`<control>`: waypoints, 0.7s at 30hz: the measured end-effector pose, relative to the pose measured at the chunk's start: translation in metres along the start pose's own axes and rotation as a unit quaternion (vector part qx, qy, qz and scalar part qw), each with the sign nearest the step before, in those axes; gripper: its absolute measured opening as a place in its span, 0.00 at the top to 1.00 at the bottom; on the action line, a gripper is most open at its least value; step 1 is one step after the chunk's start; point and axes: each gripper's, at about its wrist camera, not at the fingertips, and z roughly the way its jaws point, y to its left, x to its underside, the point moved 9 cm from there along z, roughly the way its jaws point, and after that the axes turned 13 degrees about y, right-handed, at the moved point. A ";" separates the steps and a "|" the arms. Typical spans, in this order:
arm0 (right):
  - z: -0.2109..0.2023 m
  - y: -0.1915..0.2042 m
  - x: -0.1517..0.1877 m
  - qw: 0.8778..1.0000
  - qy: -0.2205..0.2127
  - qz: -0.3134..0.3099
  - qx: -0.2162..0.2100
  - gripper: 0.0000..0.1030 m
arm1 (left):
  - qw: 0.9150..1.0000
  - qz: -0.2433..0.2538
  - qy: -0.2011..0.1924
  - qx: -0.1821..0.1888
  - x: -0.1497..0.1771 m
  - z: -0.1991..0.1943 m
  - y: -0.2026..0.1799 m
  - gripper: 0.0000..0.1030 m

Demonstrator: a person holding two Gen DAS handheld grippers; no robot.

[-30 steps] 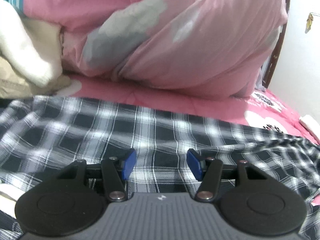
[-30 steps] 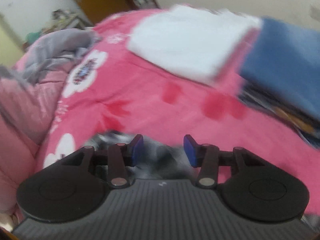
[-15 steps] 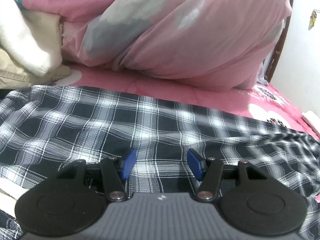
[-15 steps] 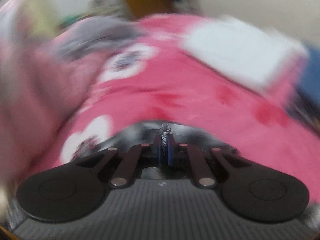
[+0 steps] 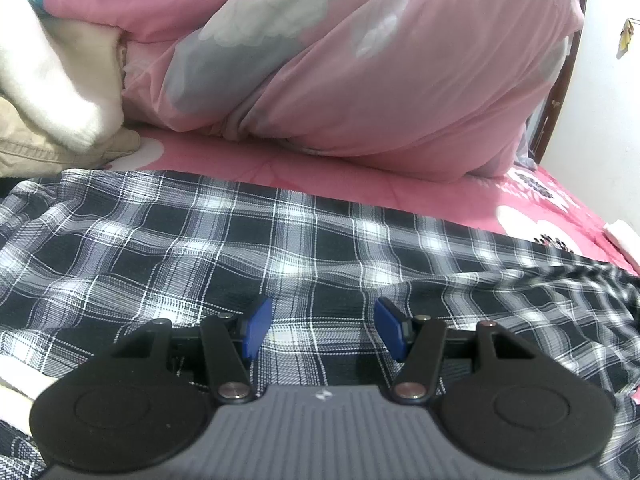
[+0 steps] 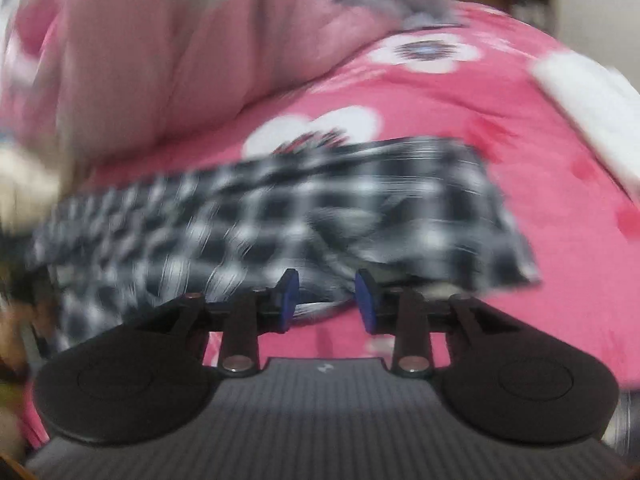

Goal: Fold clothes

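Left gripper point(image 5: 322, 330): jaws parted, blue pads well apart, nothing clamped; it hovers low over the checked cloth, which shows through the gap between the pads.
Right gripper point(image 6: 327, 304): jaws opening; blue pads stand apart just in front of the near edge of the checked cloth. Motion blur smears this view, so the cloth seems free of the pads, though I cannot be sure a thread does not touch them.
Bedspread point(image 5: 360, 184): bright pink with white flower shapes, covers the bed and carries everything else; in the right wrist view point(image 6: 520, 128) it fills the right half.
Duvet point(image 5: 400, 72): pale pink with grey cloud patches, heaped in a big roll behind the checked cloth, resting on the bedspread.
Plaid garment point(image 5: 240, 248): black and white checks, spread flat across the bedspread in front of the duvet, with shallow wrinkles; in the right wrist view point(image 6: 280, 208) it lies as a wide band with one squared end toward the right.
White fleece point(image 5: 52, 92): bunched at the left, against the duvet.
Beige garment point(image 5: 48, 148): crumpled under the fleece, just beyond the plaid's far left corner.
White folded cloth point(image 6: 592, 112): at the right edge of the bedspread, apart from the plaid.
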 end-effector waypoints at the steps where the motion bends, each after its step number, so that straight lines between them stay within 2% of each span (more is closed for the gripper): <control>1: -0.010 -0.018 -0.001 0.999 -0.015 0.050 -0.010 0.64 | 1.000 0.000 0.000 0.000 0.000 0.000 0.000 0.43; 2: -0.014 -0.037 -0.001 0.993 -0.025 0.112 -0.026 0.58 | 1.000 0.001 0.000 0.000 0.000 0.000 0.000 0.43; 3: -0.015 -0.060 0.001 0.980 -0.029 0.189 -0.048 0.57 | 1.000 0.001 0.000 0.000 0.000 0.000 0.000 0.43; 4: -0.015 -0.082 0.006 0.963 -0.026 0.259 -0.074 0.57 | 1.000 0.001 0.000 -0.001 0.000 0.001 0.000 0.43; 5: -0.010 -0.102 0.011 0.939 -0.022 0.328 -0.101 0.57 | 1.000 0.001 0.000 -0.001 0.000 0.001 0.000 0.43; 7: 0.003 -0.123 0.020 0.908 -0.012 0.401 -0.123 0.57 | 1.000 0.002 0.000 -0.001 0.001 0.001 0.000 0.43; 10: 0.025 -0.142 0.018 0.891 -0.011 0.443 -0.101 0.58 | 1.000 0.001 0.000 0.000 0.001 0.001 0.001 0.43; 12: 0.039 -0.146 0.012 0.884 -0.023 0.457 -0.097 0.64 | 1.000 0.001 0.000 0.001 0.001 0.001 0.001 0.43; 13: 0.041 -0.148 0.006 0.887 -0.029 0.453 -0.088 0.72 | 1.000 0.000 0.000 0.002 0.001 0.001 0.001 0.43; 14: 0.043 -0.150 0.001 0.890 -0.036 0.448 -0.079 0.85 | 1.000 0.000 0.000 0.002 0.001 0.001 0.000 0.43; 16: 0.045 -0.153 -0.011 0.899 -0.051 0.430 -0.058 0.96 | 1.000 0.000 -0.001 0.002 0.001 0.001 0.000 0.43; 20: 0.023 -0.164 -0.050 0.932 -0.098 0.349 0.001 0.98 | 1.000 0.001 -0.001 0.002 0.000 0.000 0.000 0.43; 21: 0.012 -0.166 -0.063 0.943 -0.112 0.312 0.032 0.98 | 1.000 0.001 -0.001 0.002 0.000 0.000 0.000 0.43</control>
